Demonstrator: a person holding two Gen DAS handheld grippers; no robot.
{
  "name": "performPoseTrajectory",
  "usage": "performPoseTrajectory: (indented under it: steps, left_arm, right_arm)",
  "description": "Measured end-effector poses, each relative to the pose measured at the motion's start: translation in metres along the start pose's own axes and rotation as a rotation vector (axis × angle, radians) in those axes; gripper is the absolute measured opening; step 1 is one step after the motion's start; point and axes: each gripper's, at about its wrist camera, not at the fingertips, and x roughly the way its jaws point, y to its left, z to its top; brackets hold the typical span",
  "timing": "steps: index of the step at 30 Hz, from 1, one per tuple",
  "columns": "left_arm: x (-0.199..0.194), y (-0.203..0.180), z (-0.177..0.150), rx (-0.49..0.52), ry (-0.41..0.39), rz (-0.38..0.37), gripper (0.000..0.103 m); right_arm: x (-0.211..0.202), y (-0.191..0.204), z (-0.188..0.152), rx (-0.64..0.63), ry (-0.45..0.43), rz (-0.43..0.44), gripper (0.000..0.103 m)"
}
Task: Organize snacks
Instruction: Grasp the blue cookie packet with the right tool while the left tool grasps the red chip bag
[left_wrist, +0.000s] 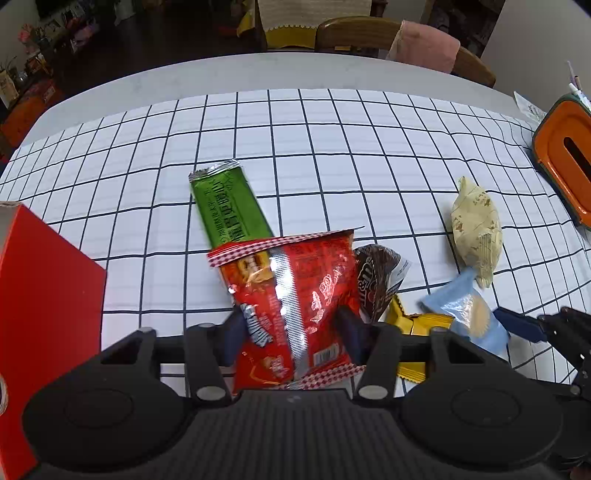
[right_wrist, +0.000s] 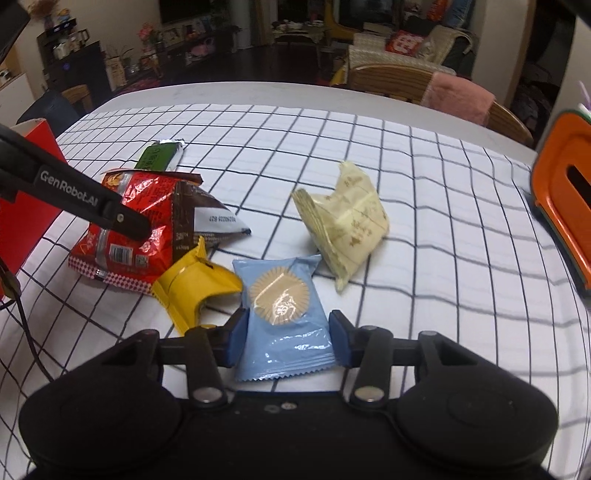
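1. Straddling the red snack bag (left_wrist: 291, 306), the left tongs (left_wrist: 293, 332) have one blue pad on each side of the bag and pressed against it; in the right wrist view a pad presses the bag's upper face (right_wrist: 125, 229).
2. Flanking the light-blue cookie packet (right_wrist: 284, 314), the right tongs (right_wrist: 286, 336) stand spread, pads close to its two edges; whether they touch it cannot be told.
3. Yellow wrapper (right_wrist: 195, 288): crumpled on the worktop, touching the red bag's lower corner and just beside the blue packet.
4. Brown chocolate packet (right_wrist: 207, 218): tucked against the red bag's right side, partly under it.
5. Cream pastry packet (right_wrist: 343, 229): tilted, lying right of the group and apart from it.
6. Green bar wrapper (left_wrist: 229, 206): flat, beyond the red bag, its near end hidden under that bag.
7. Red box (left_wrist: 40, 314): upright at the left edge of the worktop.
8. Orange tissue box (left_wrist: 565, 162): at the far right, well apart from the snacks.
9. Checked cloth (left_wrist: 332, 147): white with a dark grid, covering the worktop (left_wrist: 184, 77) under all items.
10. Wooden chair with pink cushion (left_wrist: 424, 44): behind the far edge.
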Motion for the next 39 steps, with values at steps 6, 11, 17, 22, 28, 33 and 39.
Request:
performPoseTrajectory:
  steps: [6, 11, 17, 22, 28, 33, 39]
  left_arm:
    - [-0.006, 0.007, -0.010, -0.005, 0.007, -0.009, 0.043]
    - [-0.012, 0.014, -0.021, -0.019, 0.020, -0.024, 0.038]
    - [-0.013, 0.025, -0.034, -0.048, 0.051, -0.023, 0.037]
    - [-0.016, 0.025, -0.036, -0.071, 0.059, -0.015, 0.038]
    - [-0.028, 0.016, -0.029, -0.089, 0.021, -0.001, 0.071]
    - [-0.024, 0.009, -0.012, -0.133, 0.011, 0.037, 0.077]
    - [-0.013, -0.001, 0.000, -0.178, -0.005, 0.091, 0.081]
  right_arm:
    - [-0.014, 0.000, -0.015, 0.042, 0.015, 0.000, 0.045]
    - [-0.027, 0.000, -0.026, 0.083, 0.010, 0.011, 0.044]
    - [-0.043, -0.003, -0.036, 0.145, -0.007, 0.033, 0.044]
    - [-0.052, -0.004, -0.040, 0.180, -0.010, 0.048, 0.044]
    - [-0.054, -0.004, -0.042, 0.193, -0.020, 0.062, 0.044]
    - [-0.054, -0.005, -0.042, 0.206, -0.026, 0.077, 0.044]
    - [-0.053, -0.008, -0.042, 0.219, -0.027, 0.078, 0.044]
